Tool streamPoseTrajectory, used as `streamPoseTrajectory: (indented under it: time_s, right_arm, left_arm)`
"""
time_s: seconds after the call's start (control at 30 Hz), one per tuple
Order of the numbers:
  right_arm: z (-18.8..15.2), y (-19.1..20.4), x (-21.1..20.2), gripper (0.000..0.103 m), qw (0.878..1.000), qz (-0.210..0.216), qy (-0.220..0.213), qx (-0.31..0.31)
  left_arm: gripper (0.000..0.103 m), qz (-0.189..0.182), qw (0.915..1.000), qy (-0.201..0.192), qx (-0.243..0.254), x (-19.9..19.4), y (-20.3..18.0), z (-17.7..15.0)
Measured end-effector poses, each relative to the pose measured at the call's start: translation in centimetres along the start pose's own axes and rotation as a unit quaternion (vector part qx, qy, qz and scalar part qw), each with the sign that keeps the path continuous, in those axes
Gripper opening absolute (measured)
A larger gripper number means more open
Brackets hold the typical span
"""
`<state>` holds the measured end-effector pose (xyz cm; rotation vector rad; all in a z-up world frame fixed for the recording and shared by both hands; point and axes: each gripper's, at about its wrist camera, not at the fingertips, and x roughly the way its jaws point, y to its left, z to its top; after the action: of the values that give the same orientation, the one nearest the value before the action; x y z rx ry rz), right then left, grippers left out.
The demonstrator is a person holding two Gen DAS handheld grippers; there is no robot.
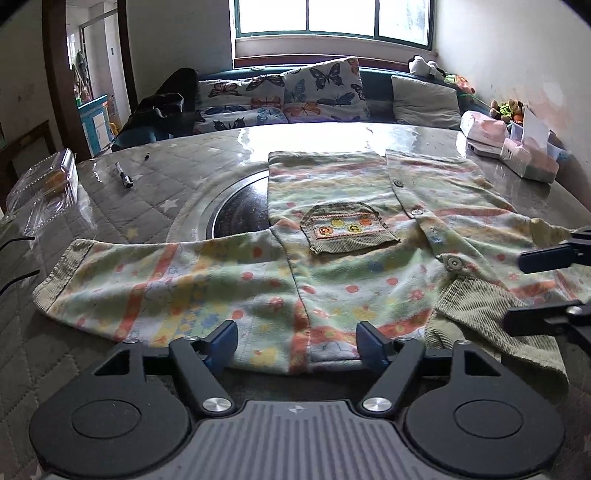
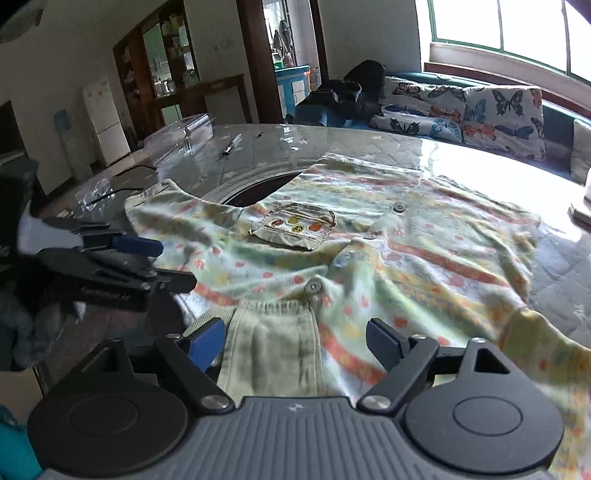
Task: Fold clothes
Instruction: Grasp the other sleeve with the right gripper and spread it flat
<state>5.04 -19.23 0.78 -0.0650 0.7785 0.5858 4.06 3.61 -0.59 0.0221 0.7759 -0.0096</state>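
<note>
On the quilted table [image 1: 155, 192] | shirt [image 1: 332, 266] is lying spread face up, sleeves out, nothing folded yet; every fold is remaining, I judge | left gripper [image 1: 297, 343] and right gripper [image 2: 295, 341] are hovering at its near edge, jaws spread, pinching nothing | no readable writing is showing

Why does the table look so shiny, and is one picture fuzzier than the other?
Left wrist view: window light glares white off the glossy table; the shirt stays sharp; straight edges bow from the fisheye lens. Right wrist view: same glare at the table's far right, and the shirt's near part is smeared.
</note>
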Motion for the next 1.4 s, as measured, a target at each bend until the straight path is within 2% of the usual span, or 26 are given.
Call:
streamPoseTrajectory:
  time_s: [0.2, 0.33, 0.5, 0.73, 1.07, 1.4]
  right_arm:
    - [-0.9, -1.4, 1.0, 0.086, 0.999, -0.003, 0.018, 0.03]
    - [-1.4, -2.4, -0.8, 0.086, 0.999, -0.014, 0.003, 0.043]
    - [-2.5, -4.7, -2.1, 0.087, 0.996, -0.051, 0.003, 0.072]
    - [-4.1, -7.0, -4.1, 0.087, 0.991, -0.078, -0.011, 0.112]
    - [-6.8, -11.9, -7.6, 0.087, 0.974, -0.154, -0.033, 0.163]
    - [-9.2, -16.7, -10.5, 0.083, 0.945, -0.262, -0.034, 0.193]
  left_arm:
    - [0.079, -0.001, 0.9999, -0.005, -0.011, -0.4, 0.5, 0.6]
    - [0.081, -0.011, 0.9998, -0.014, -0.01, -0.6, 0.0, 1.4]
    - [0.081, -0.043, 0.9989, -0.019, 0.005, -0.1, -2.3, 2.4]
    - [0.081, -0.075, 0.9965, -0.016, 0.033, 0.8, -5.9, 3.3]
    - [0.081, -0.086, 0.9934, 0.005, 0.075, 2.3, -8.7, 2.4]
    - [0.083, -0.081, 0.9935, 0.012, 0.079, 2.4, -8.8, 2.1]
